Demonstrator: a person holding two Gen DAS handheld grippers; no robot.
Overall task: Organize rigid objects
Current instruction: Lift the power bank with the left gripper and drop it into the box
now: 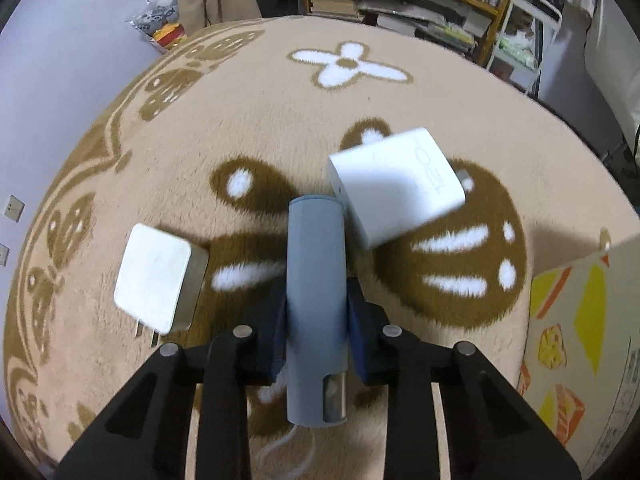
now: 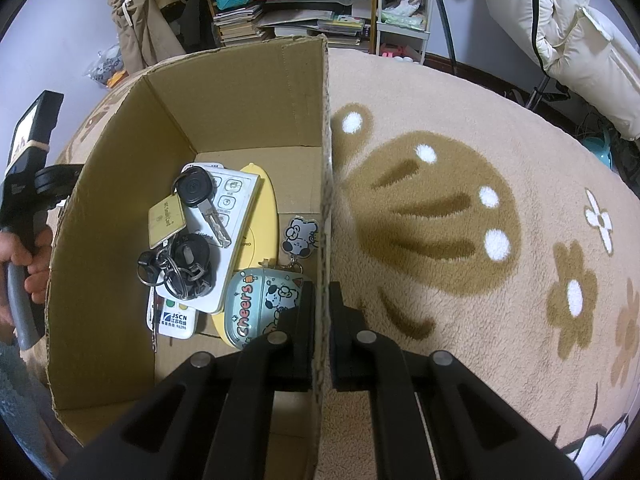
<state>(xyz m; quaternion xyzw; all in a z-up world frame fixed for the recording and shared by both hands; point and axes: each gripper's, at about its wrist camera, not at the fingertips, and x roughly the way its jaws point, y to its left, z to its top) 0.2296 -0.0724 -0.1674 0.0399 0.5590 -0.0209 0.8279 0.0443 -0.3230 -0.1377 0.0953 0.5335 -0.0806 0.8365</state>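
Note:
In the left wrist view my left gripper (image 1: pixel 316 312) is shut on a grey-blue cylindrical device (image 1: pixel 315 280) with a thin cord at its near end, held above the rug. A large white charger block (image 1: pixel 394 188) lies just beyond it on the right; a smaller white plug adapter (image 1: pixel 154 278) lies to the left. In the right wrist view my right gripper (image 2: pixel 322 312) is shut on the right wall of the cardboard box (image 2: pixel 324 140). Inside the box lie keys (image 2: pixel 198 196), a white remote (image 2: pixel 224 220), a yellow case (image 2: pixel 262 220) and a "Cheers" pouch (image 2: pixel 256 304).
A beige rug (image 1: pixel 280 120) with brown paw and flower patterns covers the floor. The box's printed outer side (image 1: pixel 580 320) stands at the right of the left wrist view. Shelves with books (image 2: pixel 280 12) and a white padded coat (image 2: pixel 568 32) lie beyond the rug. A hand (image 2: pixel 32 256) holds the other gripper's handle.

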